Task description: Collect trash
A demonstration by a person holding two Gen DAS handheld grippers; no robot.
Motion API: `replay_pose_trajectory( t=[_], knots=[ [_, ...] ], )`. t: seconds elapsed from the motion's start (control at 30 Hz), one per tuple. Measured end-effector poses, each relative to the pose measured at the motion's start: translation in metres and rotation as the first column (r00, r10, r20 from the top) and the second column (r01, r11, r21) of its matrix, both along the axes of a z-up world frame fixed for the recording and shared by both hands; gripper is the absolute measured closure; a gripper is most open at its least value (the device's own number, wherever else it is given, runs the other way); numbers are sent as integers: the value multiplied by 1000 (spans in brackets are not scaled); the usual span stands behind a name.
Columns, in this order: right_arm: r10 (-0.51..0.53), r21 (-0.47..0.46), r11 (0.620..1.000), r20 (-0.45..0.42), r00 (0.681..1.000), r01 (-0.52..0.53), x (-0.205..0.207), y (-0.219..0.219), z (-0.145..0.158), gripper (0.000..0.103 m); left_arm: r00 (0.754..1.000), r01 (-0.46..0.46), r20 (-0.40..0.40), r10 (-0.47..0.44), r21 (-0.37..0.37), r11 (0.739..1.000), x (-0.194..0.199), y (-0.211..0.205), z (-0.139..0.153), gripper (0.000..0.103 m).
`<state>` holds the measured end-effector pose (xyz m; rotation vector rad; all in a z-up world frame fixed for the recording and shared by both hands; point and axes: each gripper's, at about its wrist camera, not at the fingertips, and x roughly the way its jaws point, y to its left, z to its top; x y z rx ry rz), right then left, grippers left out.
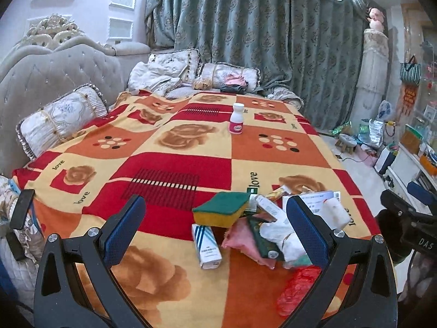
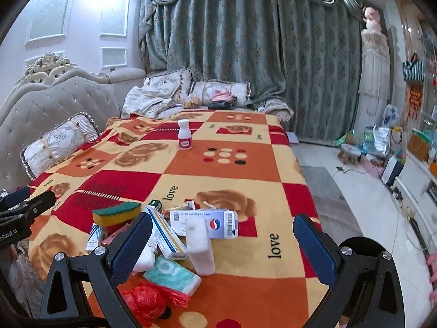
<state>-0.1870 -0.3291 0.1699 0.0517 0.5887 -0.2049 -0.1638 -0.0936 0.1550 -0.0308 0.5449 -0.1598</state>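
Note:
A heap of trash lies on the patterned blanket [image 1: 177, 164] near the bed's front edge: a green-and-yellow sponge [image 1: 221, 211], a striped box [image 1: 206, 246], a pink cloth [image 1: 243, 239], a red plastic bag [image 1: 296, 289]. The right wrist view shows the same sponge [image 2: 116, 213], a white foam block [image 2: 200, 246], a blue-and-white carton [image 2: 213, 222], a teal tissue pack [image 2: 172, 276] and the red bag [image 2: 147, 300]. A white bottle with a pink label [image 1: 237, 119] stands far back. My left gripper [image 1: 215, 227] is open over the heap. My right gripper [image 2: 224, 242] is open too, holding nothing.
Pillows [image 1: 62, 117] and a tufted headboard [image 1: 54, 68] line the left side. Curtains [image 1: 259, 41] hang behind. To the right of the bed is tiled floor [image 2: 368, 205] with a small stool [image 2: 349, 153], bags and a low cabinet [image 2: 418, 175].

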Motion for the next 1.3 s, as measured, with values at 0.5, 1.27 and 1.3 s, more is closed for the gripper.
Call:
replay_pose_trajectory(
  t=[0.5, 1.27, 1.3],
  knots=[
    [16, 15, 1000, 39, 999, -16, -2, 7, 2, 0, 1000, 8, 19, -7, -3, 1000, -1, -9, 4, 1],
    [4, 6, 1000, 51, 999, -5, -4, 4, 7, 0, 1000, 8, 3, -8, -13, 1000, 2, -14, -2, 1],
    [3, 6, 1000, 51, 999, -4, -4, 4, 7, 0, 1000, 8, 3, -8, -14, 1000, 2, -13, -1, 1]
  ],
)
